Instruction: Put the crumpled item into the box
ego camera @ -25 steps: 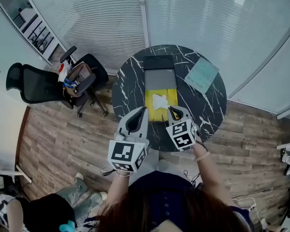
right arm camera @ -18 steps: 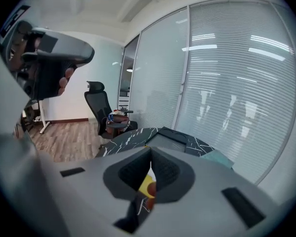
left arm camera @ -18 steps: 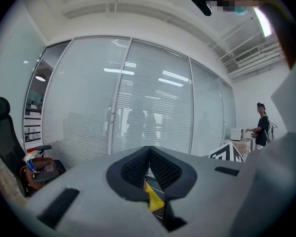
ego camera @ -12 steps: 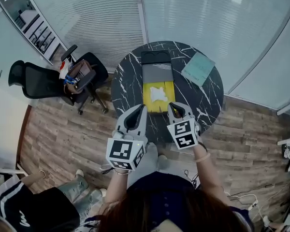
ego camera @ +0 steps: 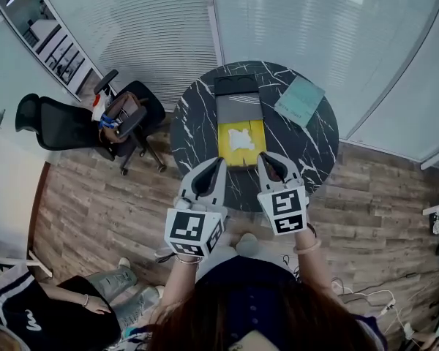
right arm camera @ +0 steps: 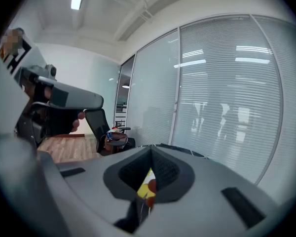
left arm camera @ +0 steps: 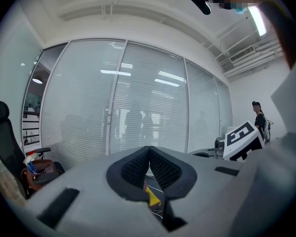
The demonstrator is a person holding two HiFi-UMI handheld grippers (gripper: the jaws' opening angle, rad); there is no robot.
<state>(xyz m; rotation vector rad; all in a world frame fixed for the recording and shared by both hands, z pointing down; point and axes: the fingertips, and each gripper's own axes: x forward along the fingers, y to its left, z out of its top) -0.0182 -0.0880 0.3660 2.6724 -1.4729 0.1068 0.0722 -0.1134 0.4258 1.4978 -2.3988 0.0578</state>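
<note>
Since both grippers hang just off the near rim of the round tabletop (ego camera: 190,134) with jaws pressed together and nothing between them, my first worry is the approach. The left gripper (ego camera: 220,162) and right gripper (ego camera: 262,156) would each have to spread before reaching in. A closed tip pushed at the crumpled white paper (ego camera: 241,139) would, I judge, only shove it along. The paper lies on a yellow section (ego camera: 224,157) at the near end of the long flat box (ego camera: 239,108), whose middle is grey and whose far end is black. I cannot tell whether that yellow part is the box floor or a folded-out flap, so I cannot say the paper counts as in. Other risks I see: the wad looks light and springy, so a pinch on one loose lobe could slip off or drag it over the edge. The box looks shallow and could skate on the glossy top if nudged. The two grippers also sit close together and could knock each other. The tabletop is dark and marble-patterned, with white veins and a sheen. The paper is matte, lumpy and sharply creased, and the box is crisp and rectangular. My gripper pads (left arm camera: 133,169) are black with a fine ribbed grip face, meeting in a point. A flat teal sheet (ego camera: 300,102) lies well to the right.
</note>
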